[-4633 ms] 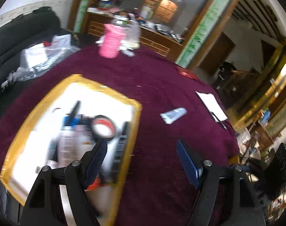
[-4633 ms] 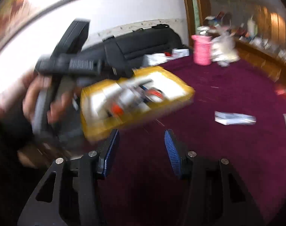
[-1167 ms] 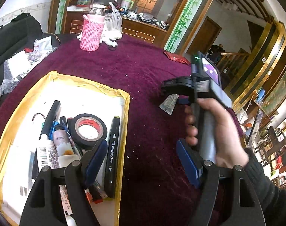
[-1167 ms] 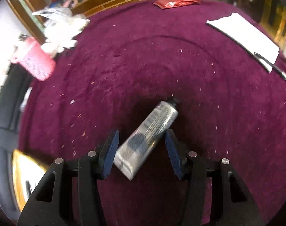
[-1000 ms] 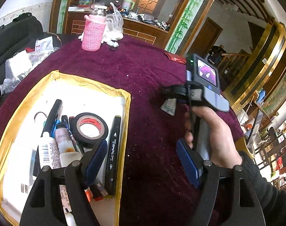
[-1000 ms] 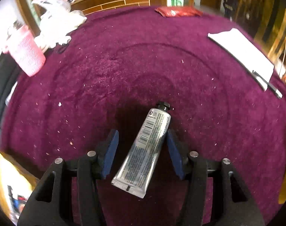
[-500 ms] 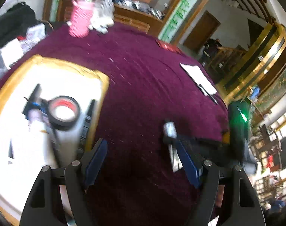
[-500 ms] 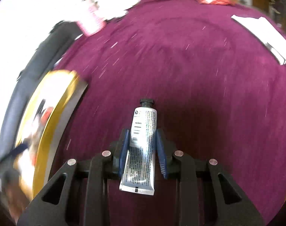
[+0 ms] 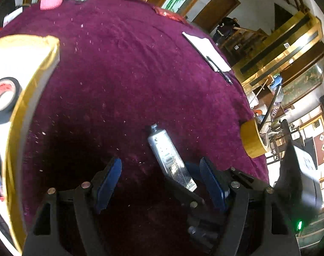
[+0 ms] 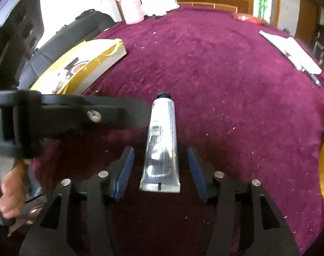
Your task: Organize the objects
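Tube (image 10: 160, 143) first: it lies between the blue pads of our right claw (image 10: 159, 170), long axis running straight out along the fingers, black cap (image 10: 163, 95) at the far end and the flat crimped tail nearest the camera. The pads stand off it on both sides with a clear gap each way, so the right claw is partly open and has nothing clamped; its jaws have just been widening with the tube between them. From the right wrist view we cannot be sure whether the tube rests on the burgundy cloth of the bench (image 10: 236, 68) or is propped a little on the claw's frame; the shadow under it suggests it is down on the cloth.

Our left claw (image 9: 160, 184) is wide open and empty. The same tube (image 9: 170, 157) shows there just ahead of its right pad, slanting away to the upper left, cap (image 9: 154, 126) far. So both claws are close, but the right one straddles the tube and is the nearer for a fresh grip.

The yellow-edged tray (image 10: 110, 51) sits well off to the left, away from the tube, with a roll of black tape (image 9: 3, 98) already inside. We judge the tube is meant to go there too, which means a carry to the left across open cloth.

The tube is a small silver squeeze tube with fine printed text and a barcode, glossy and soft-looking, likely to dent or slide under a hard pinch.
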{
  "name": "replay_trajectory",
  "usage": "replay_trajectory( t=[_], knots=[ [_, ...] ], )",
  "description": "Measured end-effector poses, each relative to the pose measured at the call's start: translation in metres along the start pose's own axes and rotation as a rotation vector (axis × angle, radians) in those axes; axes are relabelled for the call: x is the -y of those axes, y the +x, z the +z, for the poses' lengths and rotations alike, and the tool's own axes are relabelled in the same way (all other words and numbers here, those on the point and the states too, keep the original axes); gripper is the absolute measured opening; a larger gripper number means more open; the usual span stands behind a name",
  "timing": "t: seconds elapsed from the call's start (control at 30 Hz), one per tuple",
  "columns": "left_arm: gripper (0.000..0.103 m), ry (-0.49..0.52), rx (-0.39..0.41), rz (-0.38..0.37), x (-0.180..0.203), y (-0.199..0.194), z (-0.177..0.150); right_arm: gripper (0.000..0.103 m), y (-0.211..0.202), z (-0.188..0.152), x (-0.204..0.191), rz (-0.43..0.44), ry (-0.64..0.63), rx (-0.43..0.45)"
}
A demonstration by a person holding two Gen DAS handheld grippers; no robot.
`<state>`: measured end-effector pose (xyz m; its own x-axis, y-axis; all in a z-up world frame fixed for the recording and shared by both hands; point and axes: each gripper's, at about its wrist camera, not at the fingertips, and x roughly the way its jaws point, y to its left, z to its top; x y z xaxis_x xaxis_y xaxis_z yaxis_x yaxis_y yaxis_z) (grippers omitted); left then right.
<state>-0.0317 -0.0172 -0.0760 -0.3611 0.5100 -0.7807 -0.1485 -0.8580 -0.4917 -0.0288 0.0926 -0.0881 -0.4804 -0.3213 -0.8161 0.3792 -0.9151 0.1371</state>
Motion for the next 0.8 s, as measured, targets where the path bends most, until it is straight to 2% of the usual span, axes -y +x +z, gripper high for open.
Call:
replay_trajectory(
  t=[0.03, 0.07, 0.1, 0.13, 0.17, 0.2, 0.23, 0.27, 0.37, 0.47, 0.6, 0.73, 0.8],
  knots=[
    [0.074, -0.002, -0.006, -0.012, 0.0, 0.002, -0.001, 0.032, 0.002, 0.0, -0.004, -0.059, -0.026, 0.006],
    [0.074, -0.003, -0.012, -0.037, 0.001, 0.006, -0.001, 0.032, 0.002, 0.001, -0.005, -0.071, -0.036, 0.006],
    [0.074, -0.013, -0.02, -0.061, 0.0, 0.009, -0.001, 0.032, 0.002, 0.001, -0.006, -0.074, -0.034, 0.006],
    [0.067, -0.033, -0.028, -0.084, 0.0, 0.014, -0.003, 0.032, 0.0, 0.0, -0.005, -0.055, -0.022, 0.008],
    [0.065, -0.043, -0.034, -0.091, 0.0, 0.016, -0.004, 0.032, -0.003, -0.002, -0.003, -0.017, 0.0, 0.014],
    [0.053, -0.051, -0.026, -0.072, -0.001, 0.017, -0.006, 0.032, -0.005, -0.004, 0.0, 0.031, 0.026, 0.018],
    [0.033, -0.06, -0.014, -0.052, -0.002, 0.017, -0.006, 0.031, -0.008, -0.006, 0.002, 0.088, 0.053, 0.026],
    [0.029, -0.075, -0.01, -0.034, -0.006, 0.016, -0.008, 0.031, -0.01, -0.008, 0.002, 0.101, 0.071, 0.037],
    [0.027, -0.141, 0.009, -0.086, -0.02, 0.005, -0.013, 0.031, -0.016, -0.012, -0.001, 0.084, 0.08, 0.044],
    [0.026, -0.142, 0.083, -0.055, -0.02, -0.026, -0.017, 0.031, -0.022, -0.009, -0.008, 0.112, 0.075, 0.058],
    [0.026, -0.16, 0.193, 0.014, -0.036, -0.086, -0.015, 0.031, -0.038, 0.001, -0.044, 0.146, -0.01, 0.117],
    [0.026, -0.16, 0.274, 0.129, -0.065, -0.136, -0.002, 0.032, -0.041, 0.034, -0.09, 0.24, -0.084, 0.133],
    [0.026, -0.169, 0.289, 0.169, -0.083, -0.145, 0.009, 0.032, -0.034, 0.053, -0.111, 0.282, -0.109, 0.134]
  ],
)
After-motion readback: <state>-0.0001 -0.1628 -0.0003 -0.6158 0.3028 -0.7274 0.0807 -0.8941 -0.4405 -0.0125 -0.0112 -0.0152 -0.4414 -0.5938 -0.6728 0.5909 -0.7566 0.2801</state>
